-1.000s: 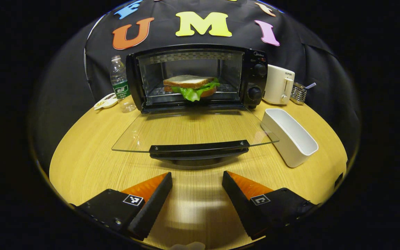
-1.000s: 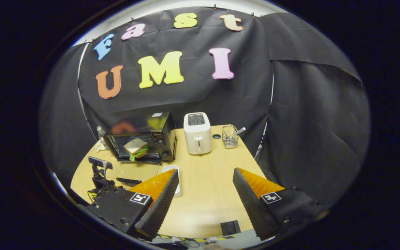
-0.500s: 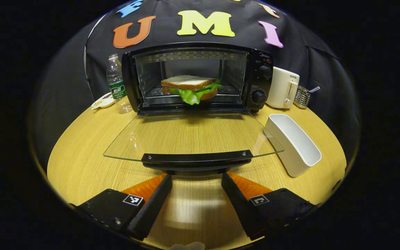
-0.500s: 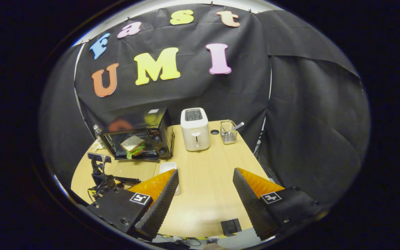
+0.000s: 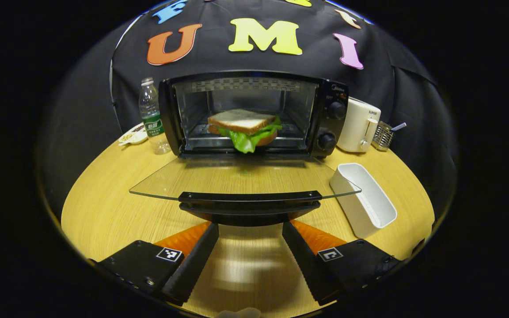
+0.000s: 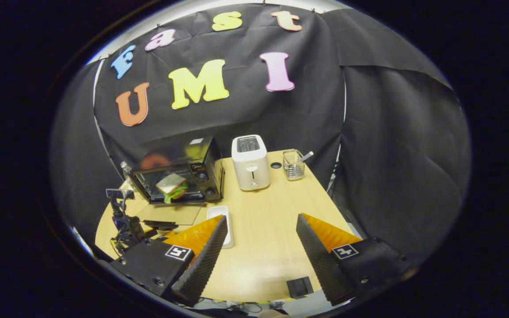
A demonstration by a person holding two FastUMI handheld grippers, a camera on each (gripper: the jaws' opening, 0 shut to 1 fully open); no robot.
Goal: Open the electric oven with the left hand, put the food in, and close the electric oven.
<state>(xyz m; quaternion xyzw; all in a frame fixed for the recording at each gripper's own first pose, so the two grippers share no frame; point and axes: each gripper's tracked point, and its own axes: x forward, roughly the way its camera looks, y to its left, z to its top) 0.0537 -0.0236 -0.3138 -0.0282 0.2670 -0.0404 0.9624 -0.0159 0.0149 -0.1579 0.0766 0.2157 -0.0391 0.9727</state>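
Inside, the electric oven (image 5: pixel 254 115) holds the sandwich (image 5: pixel 245 127) on its rack, glass door (image 5: pixel 245 181) hanging open over the tabletop (image 5: pixel 104 194). Beside it I see an empty white tray (image 5: pixel 362 201). My left tongs (image 5: pixel 250 232) sit spread just under the door handle (image 5: pixel 250 201); my right tongs (image 6: pixel 259 229) hover spread, well apart.

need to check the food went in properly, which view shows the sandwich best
The left gripper view: the sandwich sits close and head-on on the rack inside the open oven, bread and lettuce clear. In the right gripper view it is small and far off, seen from above at an angle.
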